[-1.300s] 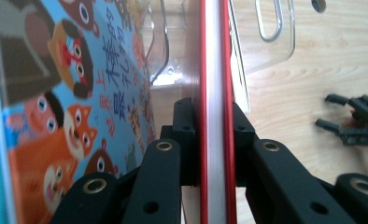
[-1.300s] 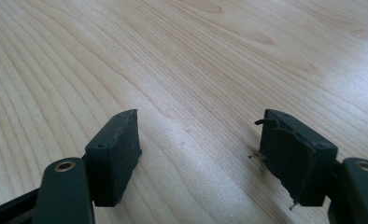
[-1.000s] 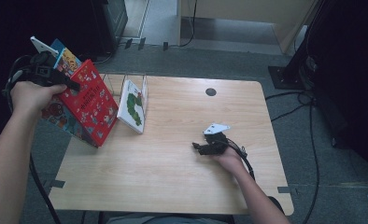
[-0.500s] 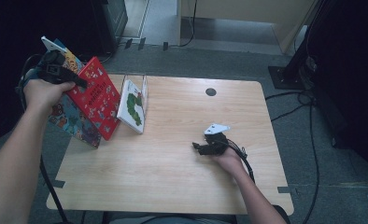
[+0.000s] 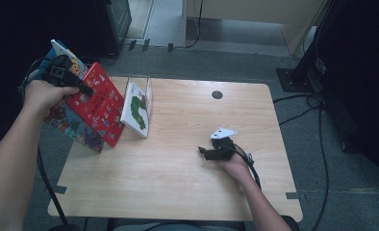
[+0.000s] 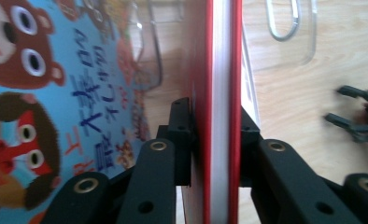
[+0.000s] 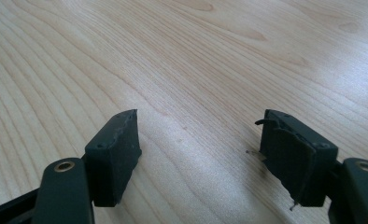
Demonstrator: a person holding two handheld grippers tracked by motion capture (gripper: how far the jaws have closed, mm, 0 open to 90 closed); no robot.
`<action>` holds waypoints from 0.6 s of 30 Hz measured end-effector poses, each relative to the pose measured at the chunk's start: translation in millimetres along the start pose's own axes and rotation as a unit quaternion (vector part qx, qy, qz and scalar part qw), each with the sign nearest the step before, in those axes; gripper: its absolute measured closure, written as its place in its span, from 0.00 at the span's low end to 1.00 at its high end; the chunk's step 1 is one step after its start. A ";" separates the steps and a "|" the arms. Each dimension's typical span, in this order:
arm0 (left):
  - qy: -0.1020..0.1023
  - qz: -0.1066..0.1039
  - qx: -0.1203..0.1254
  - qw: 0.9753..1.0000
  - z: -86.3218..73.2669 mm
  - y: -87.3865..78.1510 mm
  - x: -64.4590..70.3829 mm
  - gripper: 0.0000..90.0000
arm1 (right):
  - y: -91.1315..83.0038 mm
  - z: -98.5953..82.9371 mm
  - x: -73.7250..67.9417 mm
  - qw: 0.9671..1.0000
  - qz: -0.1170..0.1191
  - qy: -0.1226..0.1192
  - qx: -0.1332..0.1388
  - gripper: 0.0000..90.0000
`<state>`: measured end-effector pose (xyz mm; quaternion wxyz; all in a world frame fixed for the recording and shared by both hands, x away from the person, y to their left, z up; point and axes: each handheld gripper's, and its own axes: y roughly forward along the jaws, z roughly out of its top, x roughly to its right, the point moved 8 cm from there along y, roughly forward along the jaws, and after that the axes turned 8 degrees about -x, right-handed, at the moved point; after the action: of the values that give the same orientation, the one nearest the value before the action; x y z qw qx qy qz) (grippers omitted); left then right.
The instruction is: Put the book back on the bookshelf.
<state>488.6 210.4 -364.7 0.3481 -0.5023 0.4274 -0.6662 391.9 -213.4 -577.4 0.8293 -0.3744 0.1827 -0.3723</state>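
Observation:
My left gripper (image 5: 83, 88) is held up over the table's left edge and is shut on a red picture book (image 5: 98, 106). In the left gripper view its jaws pinch that red book (image 6: 219, 70) by its edge, with white pages showing between the red covers. A blue picture book with bears (image 5: 67, 122) leans behind the red one; its cover (image 6: 56, 93) is at the left. A white caterpillar book (image 5: 137, 108) stands in a clear stand (image 5: 149, 91). My right gripper (image 5: 208, 152) lies on the table right of centre, open, with bare wood between its fingers (image 7: 114, 154).
The wooden table (image 5: 178, 192) has a round black grommet (image 5: 217, 95) near its far edge. Cables (image 5: 317, 120) run over the floor at the right. A dark cabinet (image 5: 113, 19) stands beyond the far left corner. The clear stand's wire loop (image 6: 285, 23) shows beyond the red book.
My left hand has shifted slightly right with the red book still gripped. The right gripper has stayed put on the table.

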 end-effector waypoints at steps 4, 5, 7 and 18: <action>-0.006 0.005 -0.002 1.000 0.3 1.5 -2.3 0.86 | 0.0 0.0 0.2 1.000 0.000 0.001 0.000 0.31; -0.013 0.012 -0.004 1.000 -0.2 1.5 -5.0 0.87 | -0.1 -0.1 0.2 1.000 0.000 0.001 -0.001 0.32; -0.023 0.013 -0.002 1.000 -0.8 1.0 -9.0 0.89 | 0.0 -0.1 0.2 1.000 0.000 0.000 0.000 0.31; -0.046 0.015 0.024 0.999 11.8 -9.9 -7.7 0.89 | 0.0 0.0 0.2 1.000 0.000 0.001 0.000 0.32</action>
<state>501.7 218.6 -356.9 0.3895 -0.5176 0.4022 -0.6470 392.0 -213.5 -577.4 0.8291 -0.3740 0.1834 -0.3729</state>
